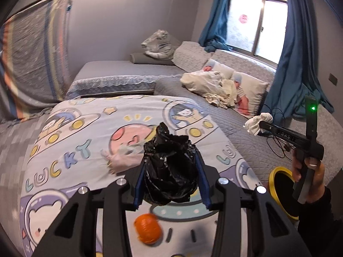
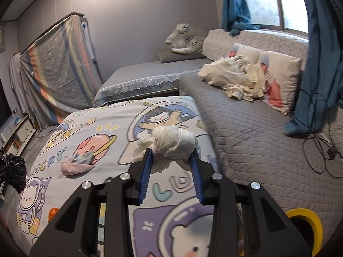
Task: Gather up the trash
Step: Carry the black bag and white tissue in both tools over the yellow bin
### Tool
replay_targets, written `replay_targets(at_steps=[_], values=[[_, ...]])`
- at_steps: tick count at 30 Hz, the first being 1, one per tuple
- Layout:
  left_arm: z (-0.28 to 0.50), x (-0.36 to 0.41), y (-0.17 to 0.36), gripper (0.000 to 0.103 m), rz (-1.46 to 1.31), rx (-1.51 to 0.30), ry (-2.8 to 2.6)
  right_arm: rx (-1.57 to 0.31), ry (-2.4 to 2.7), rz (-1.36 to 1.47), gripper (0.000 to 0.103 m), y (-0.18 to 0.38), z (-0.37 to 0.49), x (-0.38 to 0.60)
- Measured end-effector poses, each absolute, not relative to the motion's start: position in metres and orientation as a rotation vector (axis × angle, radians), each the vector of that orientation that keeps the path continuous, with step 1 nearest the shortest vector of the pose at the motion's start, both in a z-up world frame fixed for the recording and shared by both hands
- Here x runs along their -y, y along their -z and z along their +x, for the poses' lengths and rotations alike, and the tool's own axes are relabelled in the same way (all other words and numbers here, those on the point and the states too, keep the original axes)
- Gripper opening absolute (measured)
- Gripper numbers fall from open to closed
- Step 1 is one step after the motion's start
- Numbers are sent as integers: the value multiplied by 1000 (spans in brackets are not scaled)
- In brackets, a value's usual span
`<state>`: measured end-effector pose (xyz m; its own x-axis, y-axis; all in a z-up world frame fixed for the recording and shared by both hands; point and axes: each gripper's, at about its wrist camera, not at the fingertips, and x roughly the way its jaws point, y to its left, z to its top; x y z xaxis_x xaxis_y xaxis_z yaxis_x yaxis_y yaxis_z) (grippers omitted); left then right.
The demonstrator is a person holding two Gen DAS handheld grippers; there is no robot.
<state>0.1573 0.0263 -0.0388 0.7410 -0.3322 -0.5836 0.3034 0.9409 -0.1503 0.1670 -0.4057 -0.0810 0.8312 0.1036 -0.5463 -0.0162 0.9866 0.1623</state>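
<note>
Up front in the left wrist view: left gripper (image 1: 171, 169) clamped on a crumpled black plastic bag (image 1: 170, 169), blue pads pressing both its sides, held above a cartoon-print blanket (image 1: 85, 128). Below the bag, on the blanket, a blurred orange peel (image 1: 148, 228); just left of the bag, a pink-and-white scrap of cloth (image 1: 120, 159). Off to the right, a hand (image 1: 308, 171) gripping the right gripper (image 1: 260, 125), closed on a white wad of tissue (image 1: 258, 123) over a grey quilted bed cover (image 1: 246, 145). Below that hand, a yellow-rimmed bin (image 1: 276, 184) beside the bed.

Next, the right wrist view: right gripper (image 2: 171, 158) clamped on the tissue wad (image 2: 173, 143), blue pads touching its sides, raised over the blanket (image 2: 107, 128). Pink scrap (image 2: 75, 167) lying on the blanket to the left. Black bag (image 2: 12, 171) at the far left edge. Orange peel (image 2: 53, 213) near the blanket's lower left. Yellow bin rim (image 2: 310, 222) at lower right.
</note>
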Motion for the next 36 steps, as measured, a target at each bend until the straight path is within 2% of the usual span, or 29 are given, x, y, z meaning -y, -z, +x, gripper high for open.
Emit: replay_targets(at_steps=[18, 36], values=[[176, 168, 31, 39, 136, -643, 707, -566, 241, 262, 33, 106, 76, 547], [146, 297, 62, 39, 229, -692, 959, -605, 429, 304, 34, 144, 1, 602]])
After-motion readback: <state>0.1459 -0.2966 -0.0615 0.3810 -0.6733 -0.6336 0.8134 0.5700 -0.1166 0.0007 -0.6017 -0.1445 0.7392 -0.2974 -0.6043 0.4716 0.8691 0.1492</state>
